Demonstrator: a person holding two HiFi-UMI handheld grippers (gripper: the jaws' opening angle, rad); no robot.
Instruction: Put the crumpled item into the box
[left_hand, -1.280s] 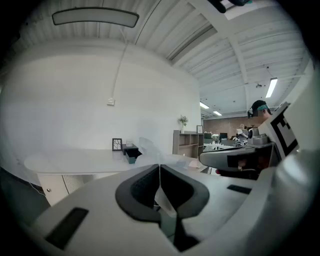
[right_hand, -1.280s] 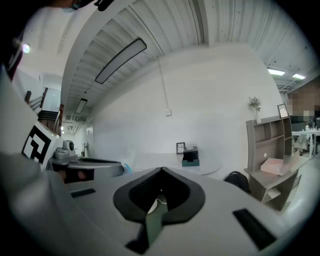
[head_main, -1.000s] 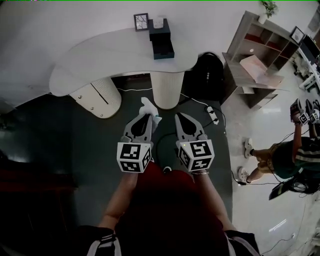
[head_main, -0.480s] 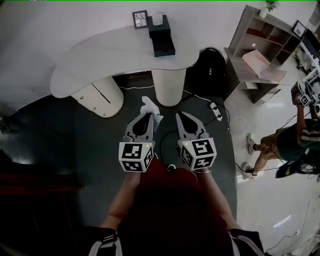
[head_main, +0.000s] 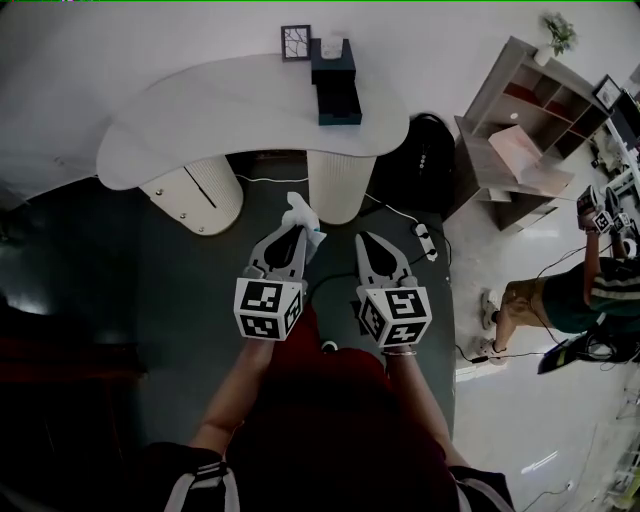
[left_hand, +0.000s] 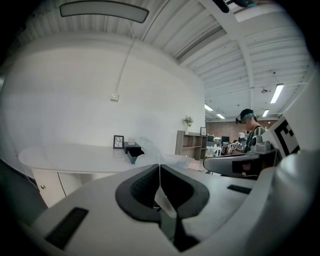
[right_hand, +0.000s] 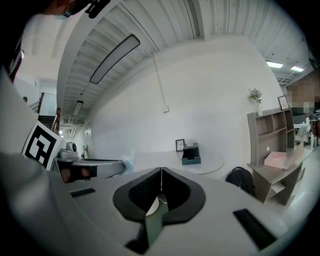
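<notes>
The left gripper (head_main: 298, 234) has its fingers (left_hand: 142, 186) pressed together on a thin fold of the crumpled item (head_main: 298, 212), a whitish, half-translucent wad that bulges out past the tips toward 12 o'clock. The right gripper (head_main: 365, 240) hangs just beside it at 3 o'clock, apart from it, its own fingers (right_hand: 142, 192) closed tip to tip with nothing between them. Both are held over the dark floor (head_main: 190, 300), short of the white bench (head_main: 220, 110), whose curved near edge runs across at 12 o'clock. The wad sits just in front of the ribbed white pedestal (head_main: 340, 185) under that edge. The box (head_main: 338, 100), dark teal and open (a taller dark box stands right behind it), rests on the bench top well beyond the grippers at 12 o'clock, close to the bench's far edge and the wall, with a small picture frame (head_main: 296, 43) at its 11 o'clock. From the box the white top spreads wide toward 9 o'clock. A black backpack (head_main: 425, 150) leans at the right gripper's 1 o'clock, and a wooden shelf unit (head_main: 520, 130) stands farther toward 2 o'clock.
</notes>
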